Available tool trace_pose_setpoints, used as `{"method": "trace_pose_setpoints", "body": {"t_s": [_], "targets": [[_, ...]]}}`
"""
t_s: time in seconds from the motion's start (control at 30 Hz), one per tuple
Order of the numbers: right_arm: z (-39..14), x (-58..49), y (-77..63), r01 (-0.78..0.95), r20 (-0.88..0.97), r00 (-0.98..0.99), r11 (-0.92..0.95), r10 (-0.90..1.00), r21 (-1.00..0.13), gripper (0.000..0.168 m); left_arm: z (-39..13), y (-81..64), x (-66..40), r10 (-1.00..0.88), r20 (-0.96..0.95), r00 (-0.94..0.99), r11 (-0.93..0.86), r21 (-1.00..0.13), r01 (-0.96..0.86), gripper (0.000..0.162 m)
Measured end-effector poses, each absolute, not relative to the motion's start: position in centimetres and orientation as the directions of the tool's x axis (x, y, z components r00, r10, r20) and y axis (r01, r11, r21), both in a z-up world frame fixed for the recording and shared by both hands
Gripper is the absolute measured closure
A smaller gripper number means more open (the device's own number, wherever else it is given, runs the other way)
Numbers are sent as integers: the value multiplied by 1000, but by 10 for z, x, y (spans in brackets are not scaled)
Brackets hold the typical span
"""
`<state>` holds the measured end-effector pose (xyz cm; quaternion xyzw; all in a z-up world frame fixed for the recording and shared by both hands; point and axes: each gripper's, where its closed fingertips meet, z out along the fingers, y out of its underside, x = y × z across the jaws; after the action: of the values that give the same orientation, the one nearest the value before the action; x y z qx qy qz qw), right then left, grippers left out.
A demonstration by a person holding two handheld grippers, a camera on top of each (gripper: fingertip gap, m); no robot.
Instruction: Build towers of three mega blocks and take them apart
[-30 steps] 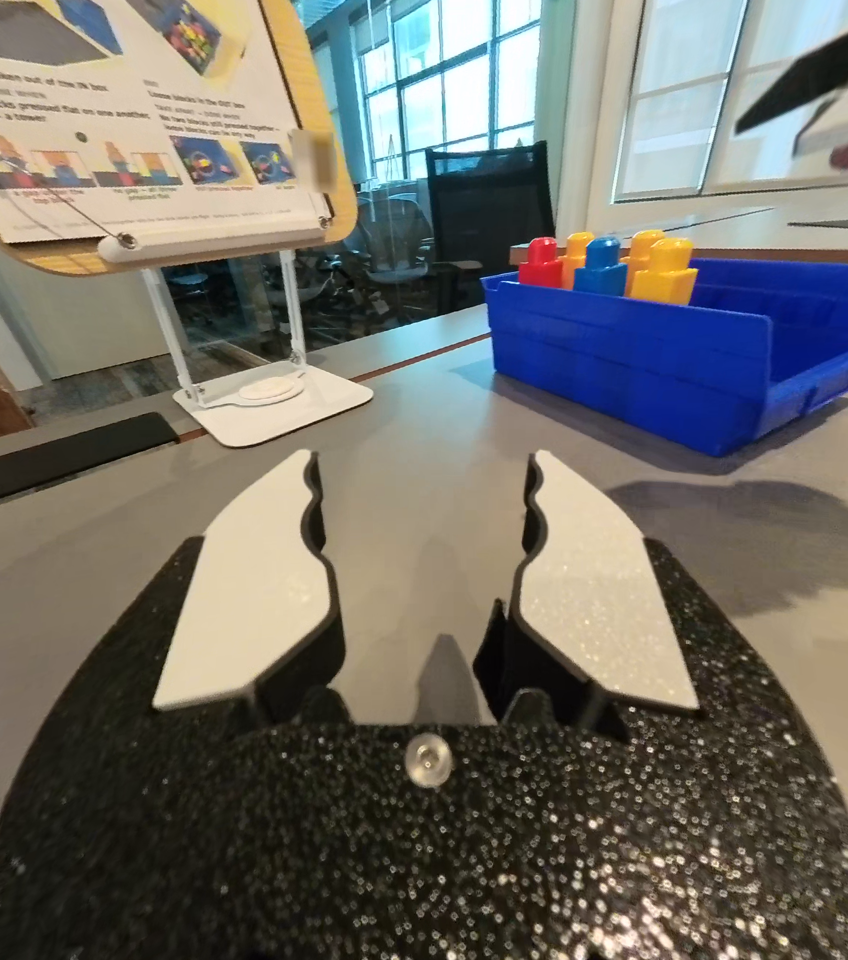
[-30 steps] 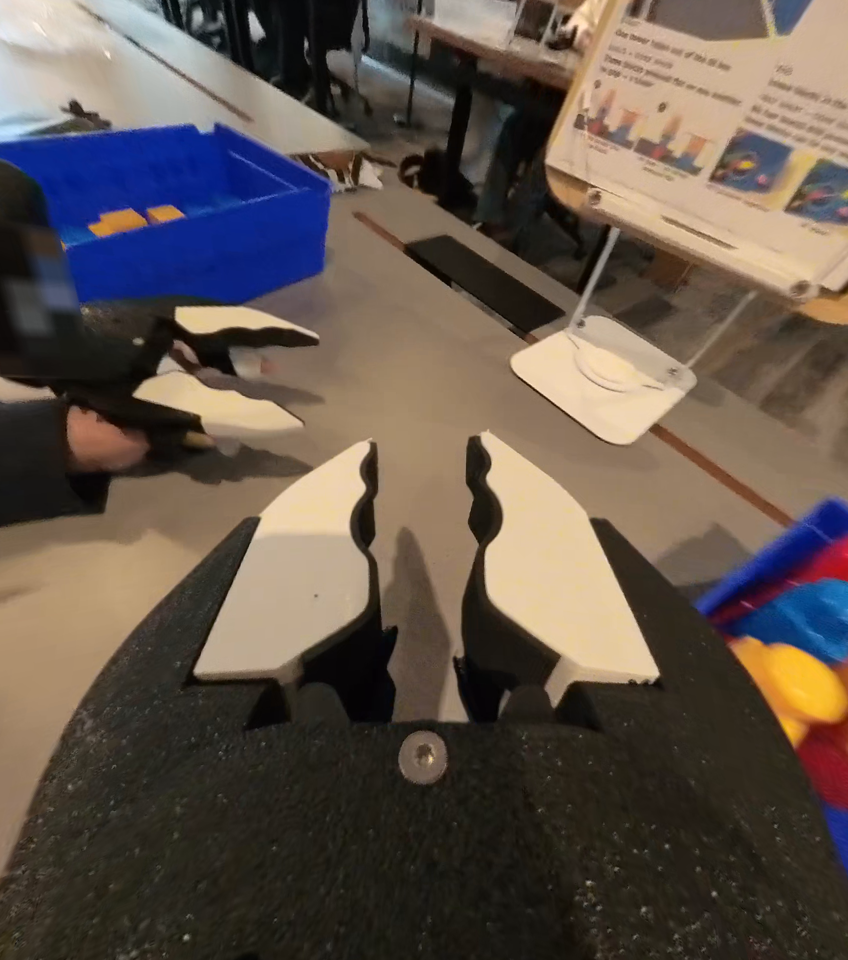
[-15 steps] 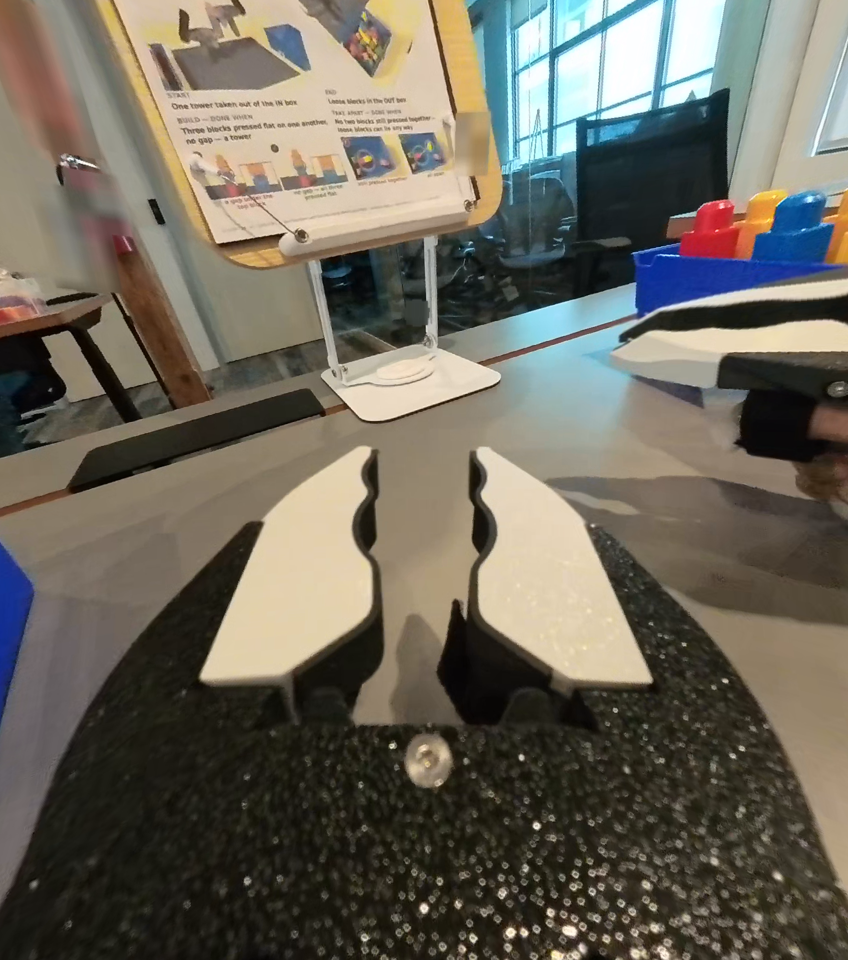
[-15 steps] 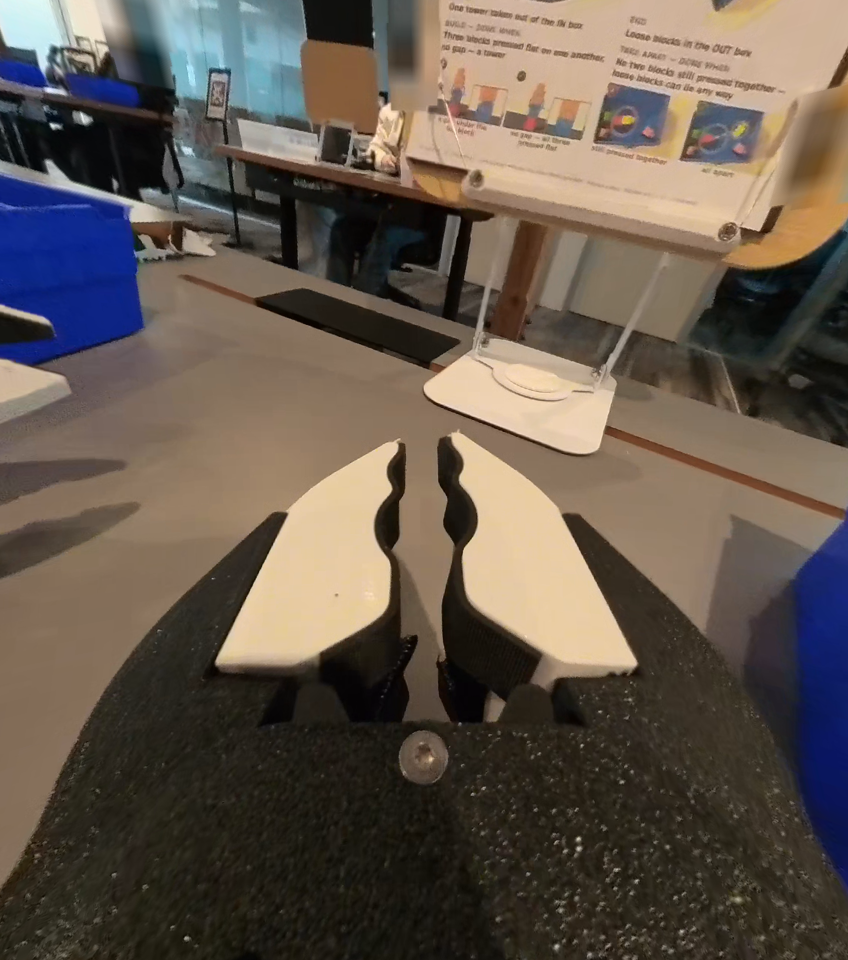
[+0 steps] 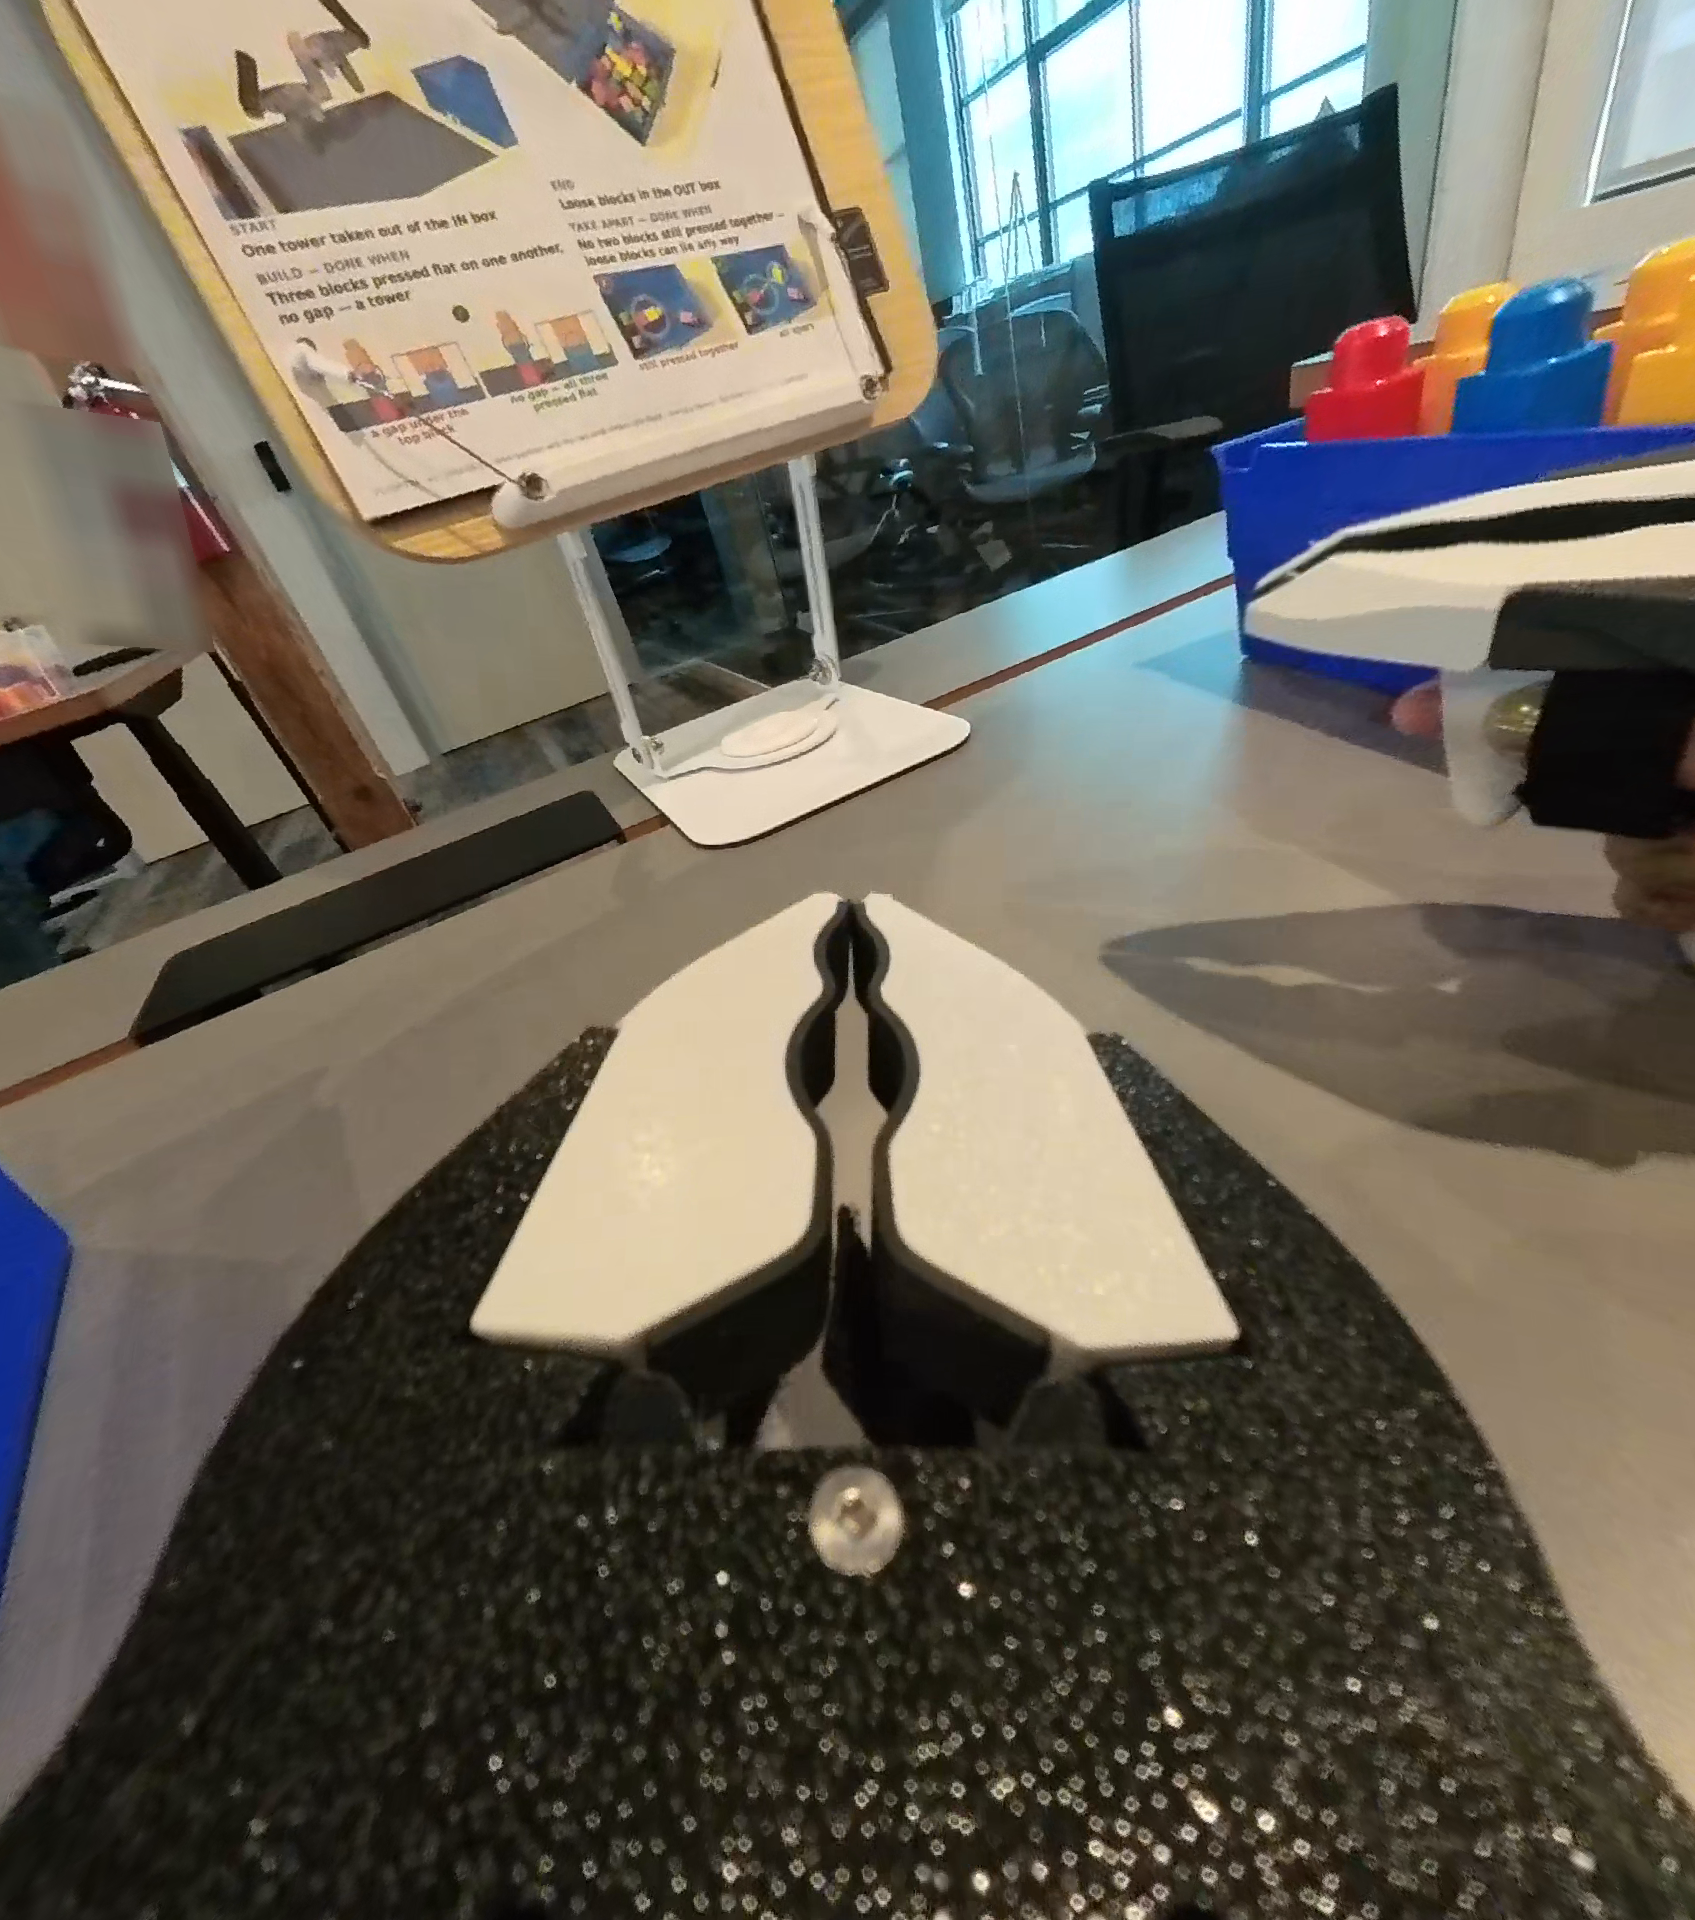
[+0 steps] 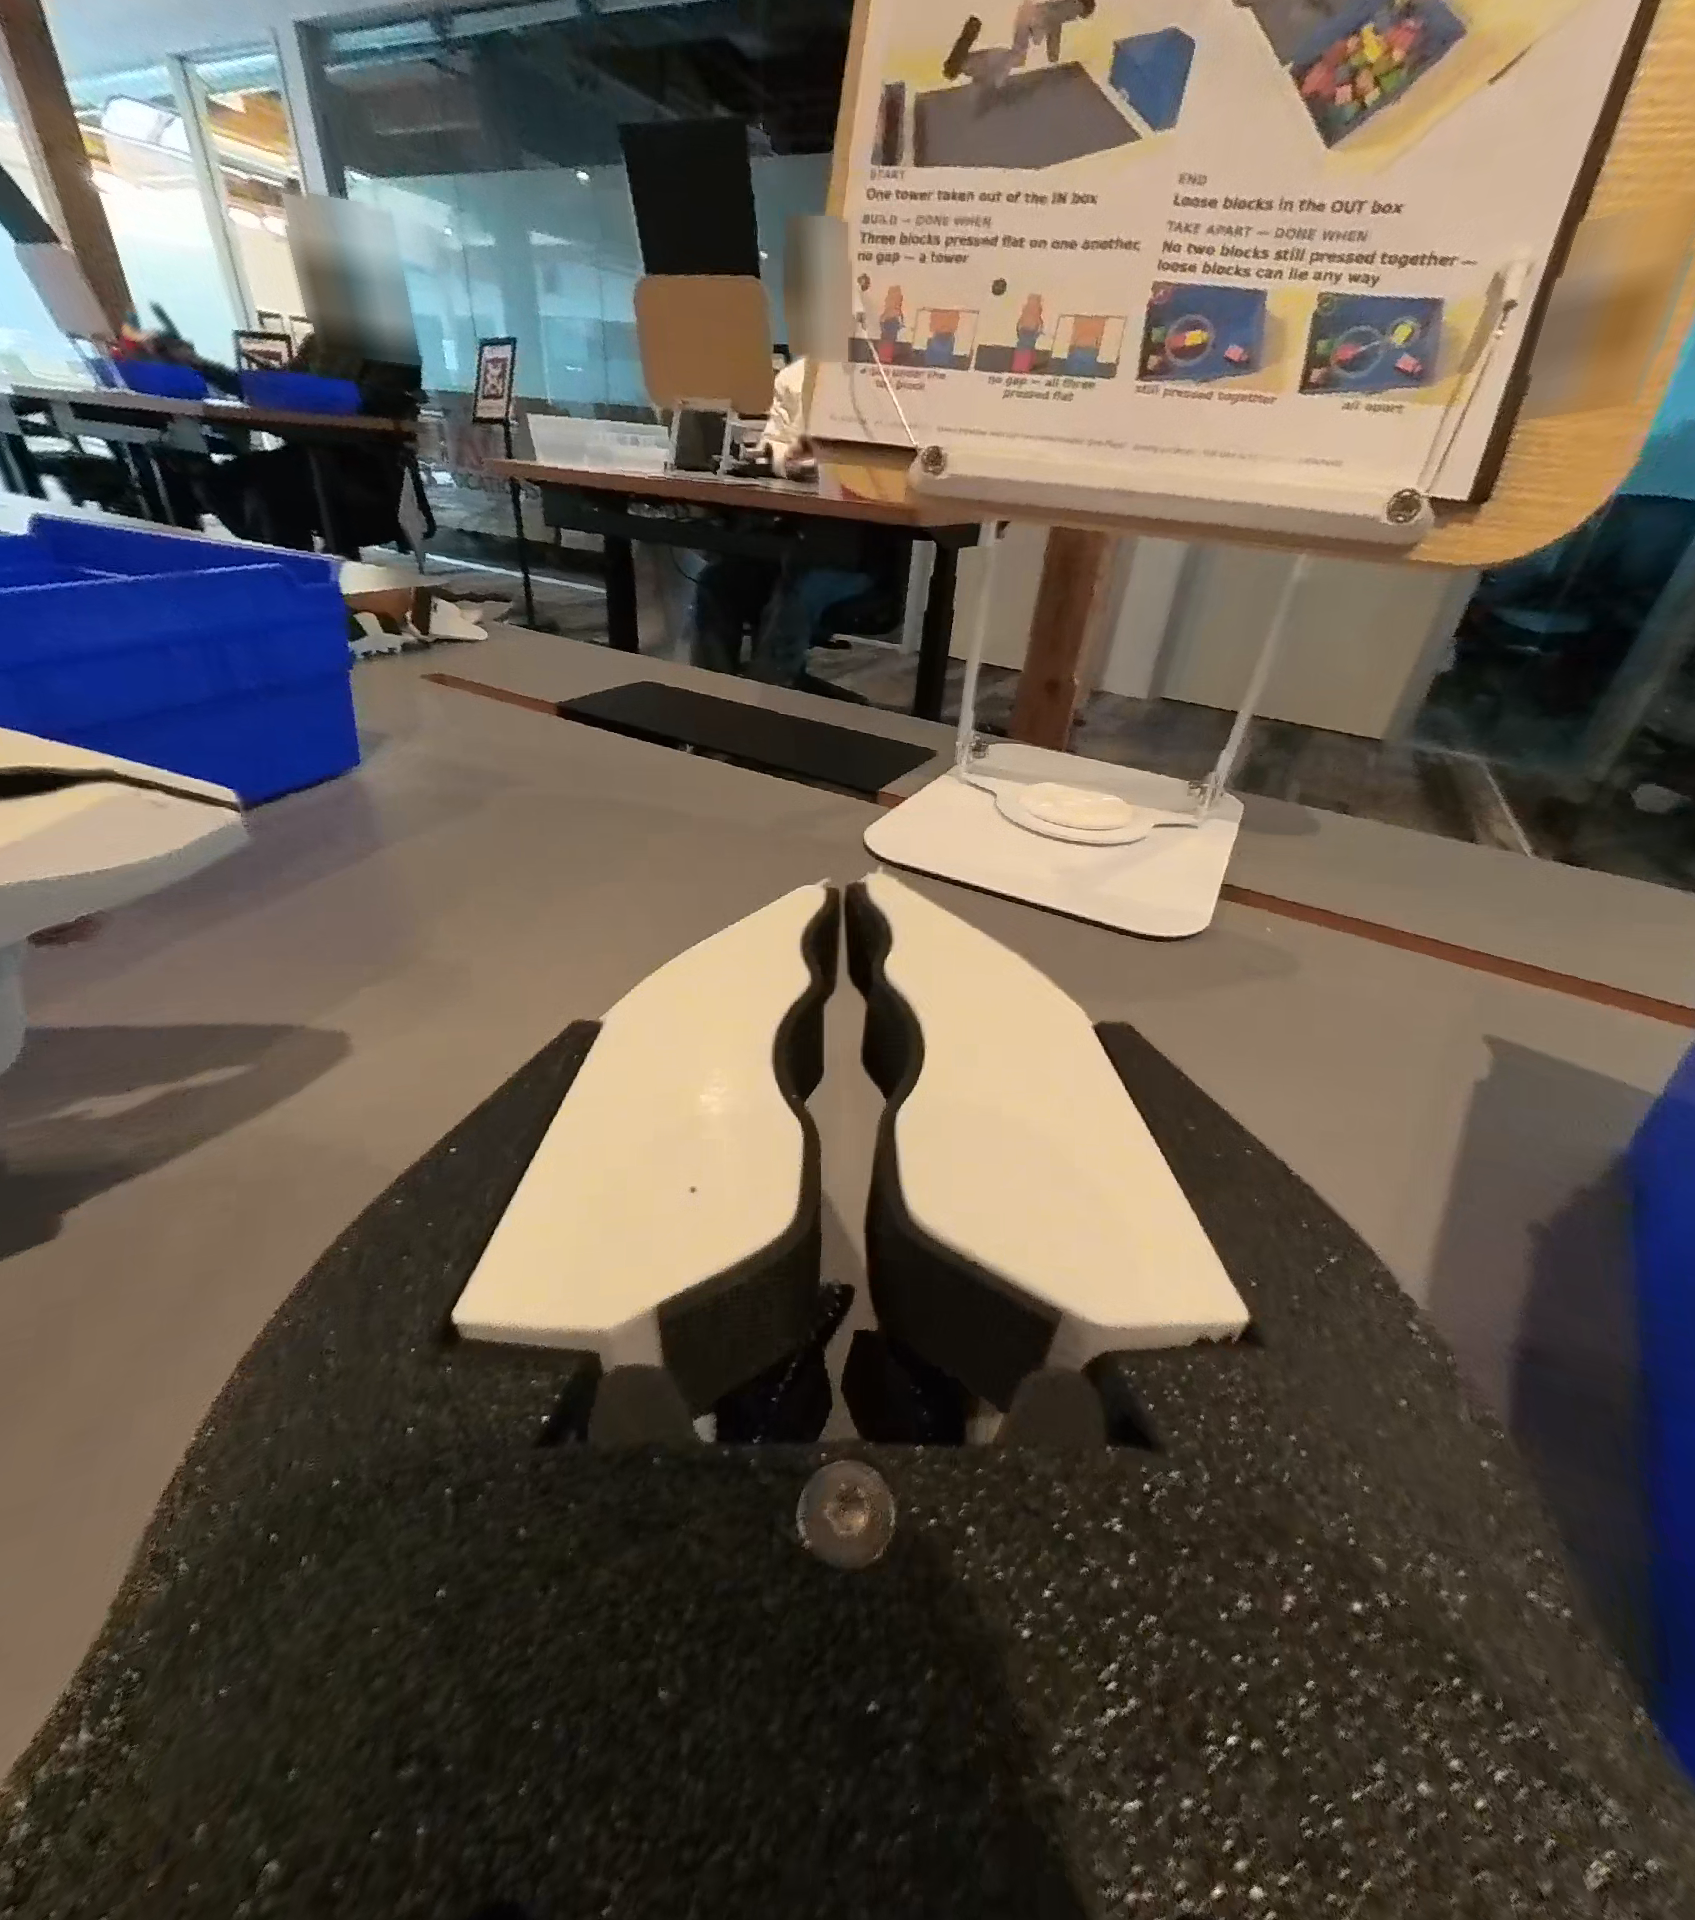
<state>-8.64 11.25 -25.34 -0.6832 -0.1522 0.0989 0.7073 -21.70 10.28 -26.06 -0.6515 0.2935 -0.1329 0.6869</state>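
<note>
Blocks (image 5: 1549, 364) stand in the right bin (image 5: 1269, 488), stand (image 5: 801, 748) between bins.

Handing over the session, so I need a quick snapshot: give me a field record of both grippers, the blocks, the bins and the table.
left gripper: shut, empty, low over the grey table
right gripper: shut, empty, also over the table
mega blocks: red, orange, blue and yellow, standing in the blue bin at the right of the left wrist view
second blue bin: on the left of the right wrist view, contents hidden
instruction board on stand: at the table's far edge, facing both grippers
blocks on table: none visible
</note>
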Motion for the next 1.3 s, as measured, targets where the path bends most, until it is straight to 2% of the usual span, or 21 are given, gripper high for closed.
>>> {"method": "trace_pose_setpoints", "body": {"t_s": [0.1, 0.27, 0.57, 0.8, 1.1, 1.3], "targets": [[-257, -89, 112, 56, 58, 920, 16, 387, -998, 167, -259, 105, -220, -565, -195, 802, 99, -981, -169, 162], [-254, -82, 113, 49, 59, 941, 37, 335, -998, 165, -256, 105, -225, -571, -152, 807, 96, -988, -118, 162], [-256, -84, 114, 90, 95, 943, 31, 320, -995, 153, -254, 105, -227, -577, -122, 808, 86, -992, -88, 162], [-260, -87, 116, 77, 69, 934, -9, 350, -997, 137, -255, 105, -226, -575, -136, 807, 91, -991, -102, 162], [-259, -88, 115, 109, 106, 936, 12, 336, -994, 162, -255, 104, -226, -577, -129, 806, 88, -992, -95, 162], [-260, -90, 115, 141, 139, 936, 17, 325, -990, 165, -255, 104, -226, -580, -129, 804, 88, -992, -95, 162]]}}
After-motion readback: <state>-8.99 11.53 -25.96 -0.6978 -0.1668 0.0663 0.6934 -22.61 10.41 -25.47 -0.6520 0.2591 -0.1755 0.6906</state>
